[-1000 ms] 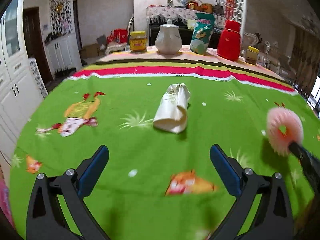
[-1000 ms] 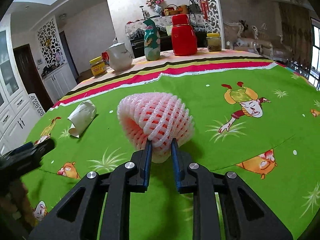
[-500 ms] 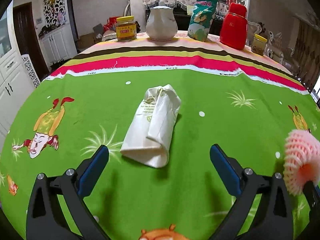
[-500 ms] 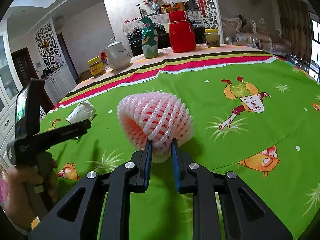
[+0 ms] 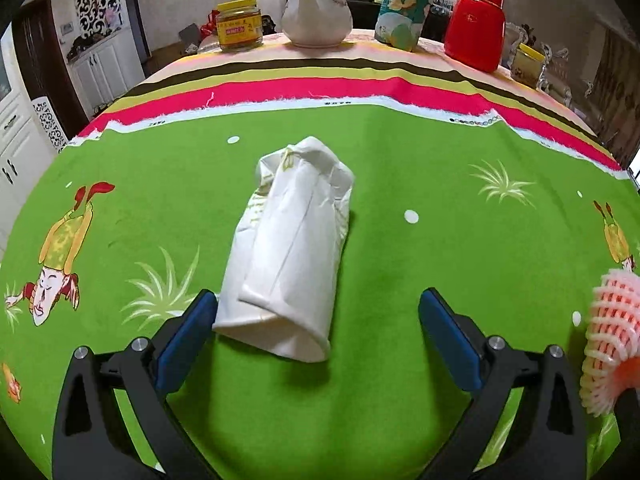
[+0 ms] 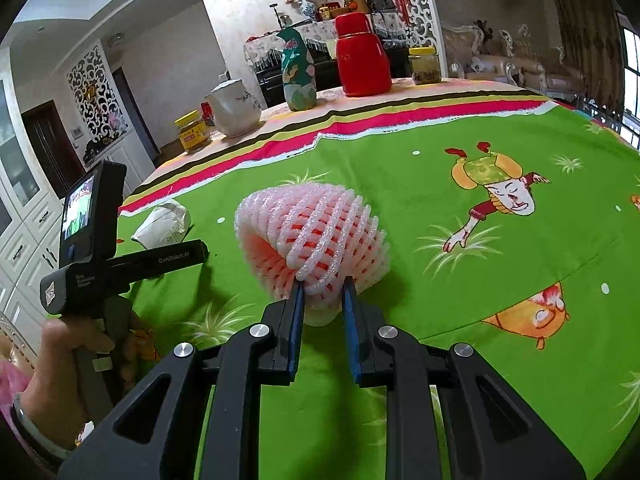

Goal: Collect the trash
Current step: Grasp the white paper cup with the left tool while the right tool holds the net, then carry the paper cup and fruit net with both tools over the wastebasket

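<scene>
Green cloth printed with cartoon figures covers the table in both views. In the left wrist view a crumpled white paper bag lies at the centre of the frame, its near end down between the blue pads of the left gripper. Those jaws stand wide apart: the left pad is just beside the bag's lower left corner, whether touching I cannot tell, and the right pad is well clear of it. At the right edge of that frame shows part of a pink foam fruit net.

In the right wrist view the right gripper at lower centre is clamped on the foam fruit net, pinching its lower edge. At the left of that frame a hand grips the left gripper's handle, with the paper bag beyond it. A white teapot, a red flask, a snack bag and a yellow-lidded jar stand along the striped far edge, across the top of the left wrist frame.
</scene>
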Demonstrator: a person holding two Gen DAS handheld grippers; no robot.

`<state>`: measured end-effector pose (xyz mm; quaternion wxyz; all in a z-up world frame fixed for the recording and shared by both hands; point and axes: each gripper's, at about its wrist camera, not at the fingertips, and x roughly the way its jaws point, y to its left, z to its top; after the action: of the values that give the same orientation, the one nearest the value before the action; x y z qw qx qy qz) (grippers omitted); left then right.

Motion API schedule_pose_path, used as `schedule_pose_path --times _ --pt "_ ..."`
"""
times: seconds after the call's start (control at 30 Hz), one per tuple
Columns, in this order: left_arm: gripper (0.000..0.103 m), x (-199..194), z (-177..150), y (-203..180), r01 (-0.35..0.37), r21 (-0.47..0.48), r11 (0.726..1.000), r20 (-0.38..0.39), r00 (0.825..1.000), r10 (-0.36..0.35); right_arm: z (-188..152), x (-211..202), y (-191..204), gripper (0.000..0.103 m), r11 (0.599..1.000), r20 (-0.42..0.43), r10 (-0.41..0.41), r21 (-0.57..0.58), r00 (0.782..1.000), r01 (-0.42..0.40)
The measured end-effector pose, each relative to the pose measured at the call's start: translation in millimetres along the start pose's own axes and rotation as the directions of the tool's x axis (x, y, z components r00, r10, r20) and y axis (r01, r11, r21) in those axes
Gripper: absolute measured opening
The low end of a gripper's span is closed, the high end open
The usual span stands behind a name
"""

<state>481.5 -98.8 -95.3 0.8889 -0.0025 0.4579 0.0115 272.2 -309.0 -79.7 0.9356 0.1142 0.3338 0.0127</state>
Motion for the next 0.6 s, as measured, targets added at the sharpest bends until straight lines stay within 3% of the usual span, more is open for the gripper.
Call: schedule_pose_path --times 0.07,0.2,0.37,0.4,0.6 --pt "0.091 -1 -1 -2 0.005 0.018 1.000 0.008 1.000 -0.005 0 0 0 0.020 1.000 0.000 0.000 0.000 1.000 0.000" --pt "0.048 -9 -2 -4 0.023 0.061 0.998 0.041 0.999 -0.025 0 -1 0 0.020 1.000 0.002 -0.002 -0.003 1.000 0.002" --pt "0.040 -13 -6 -1 0.040 0.062 0.997 0.048 0.998 -0.043 0 0 0 0.020 1.000 0.000 -0.001 0.000 1.000 0.001" --pt "0.012 -15 -7 1 0.046 0.055 0.997 0.051 0.997 -0.049 0 0 0 0.020 1.000 -0.001 0.000 0.001 1.000 0.000" --pt "0.013 -40 -23 5 0.072 0.067 0.995 0.095 0.992 -0.078 1 1 -2 0.020 1.000 -0.006 0.004 0.013 1.000 -0.004"
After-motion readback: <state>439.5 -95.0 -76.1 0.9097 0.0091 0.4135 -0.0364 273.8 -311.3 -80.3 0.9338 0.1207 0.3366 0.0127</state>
